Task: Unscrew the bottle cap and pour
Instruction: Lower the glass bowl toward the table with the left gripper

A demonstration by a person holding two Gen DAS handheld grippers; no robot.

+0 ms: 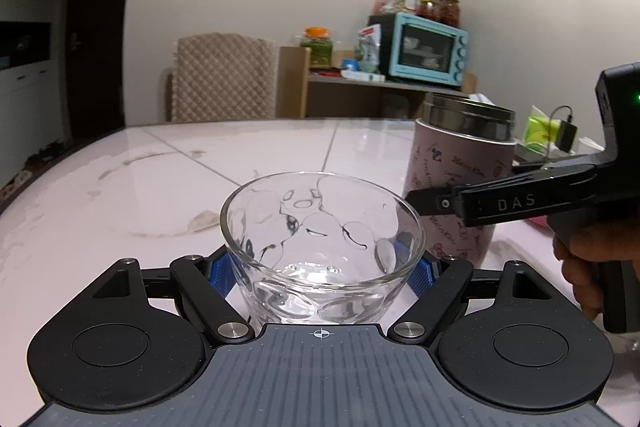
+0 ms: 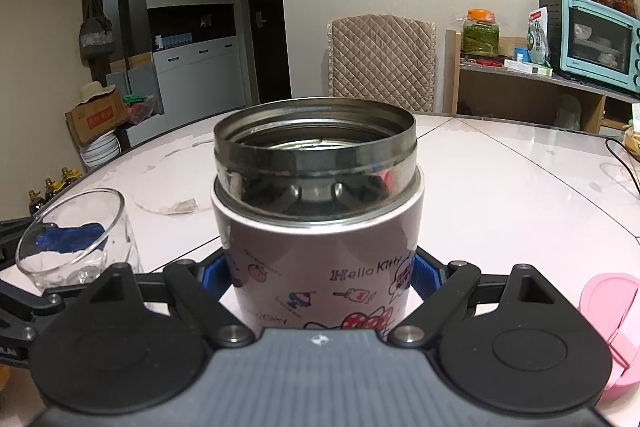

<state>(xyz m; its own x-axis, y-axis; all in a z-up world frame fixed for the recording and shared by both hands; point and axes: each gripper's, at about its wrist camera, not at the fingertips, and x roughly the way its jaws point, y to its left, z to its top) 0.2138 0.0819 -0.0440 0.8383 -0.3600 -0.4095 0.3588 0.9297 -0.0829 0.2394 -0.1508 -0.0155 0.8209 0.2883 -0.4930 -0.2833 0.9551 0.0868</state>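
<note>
A clear dimpled glass (image 1: 322, 247) stands between the blue pads of my left gripper (image 1: 324, 267), which is shut on it; a little water lies in its bottom. To its right stands the pink patterned flask (image 1: 456, 183), its steel mouth uncapped. My right gripper (image 2: 320, 275) is shut on that flask (image 2: 316, 211), blue pads pressed to both sides. In the left wrist view the right gripper's black body (image 1: 560, 187) reaches in from the right, held by a hand (image 1: 580, 267). The glass (image 2: 76, 239) shows tilted at the left of the right wrist view. A pink cap (image 2: 612, 311) lies at the right.
Both vessels are over a glossy white table (image 1: 160, 187) with stains. A quilted chair (image 1: 224, 79) stands at the far edge. A shelf with a turquoise oven (image 1: 428, 55) and jars is behind. A cable (image 2: 624, 163) lies at the table's right.
</note>
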